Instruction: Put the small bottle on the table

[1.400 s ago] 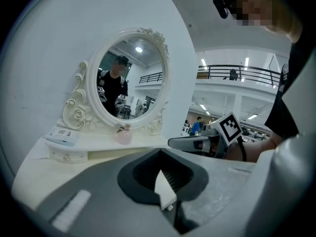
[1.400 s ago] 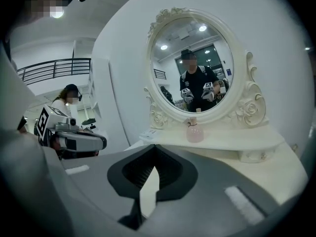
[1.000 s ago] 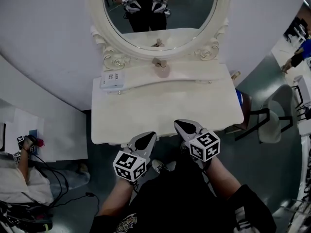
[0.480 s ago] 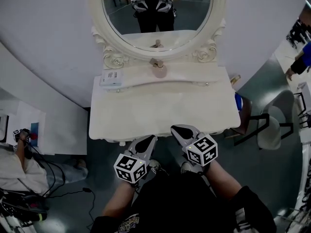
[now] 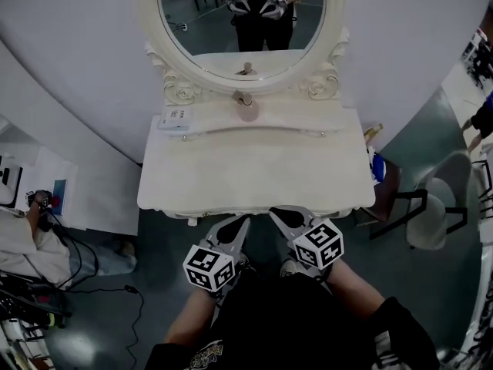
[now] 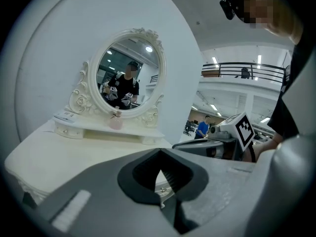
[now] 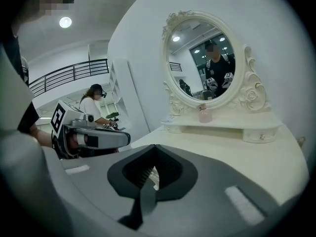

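Observation:
The small pink bottle (image 5: 246,110) stands upright on the raised shelf under the oval mirror (image 5: 243,14), at the back of the white dressing table (image 5: 254,176). It also shows in the left gripper view as the bottle (image 6: 116,123) and in the right gripper view as the bottle (image 7: 204,115). My left gripper (image 5: 233,225) and right gripper (image 5: 286,216) hover side by side at the table's front edge, far from the bottle. Both are shut with nothing in them: left gripper (image 6: 159,157), right gripper (image 7: 155,149).
A flat white box (image 5: 176,119) lies on the shelf left of the bottle. A chair (image 5: 431,206) and a blue-topped object (image 5: 375,164) stand right of the table. A seated person (image 5: 31,237) and floor cables are at the left.
Both grippers have drawn back from over the table's front part to its front edge, closer to my body. Their jaws stay shut.

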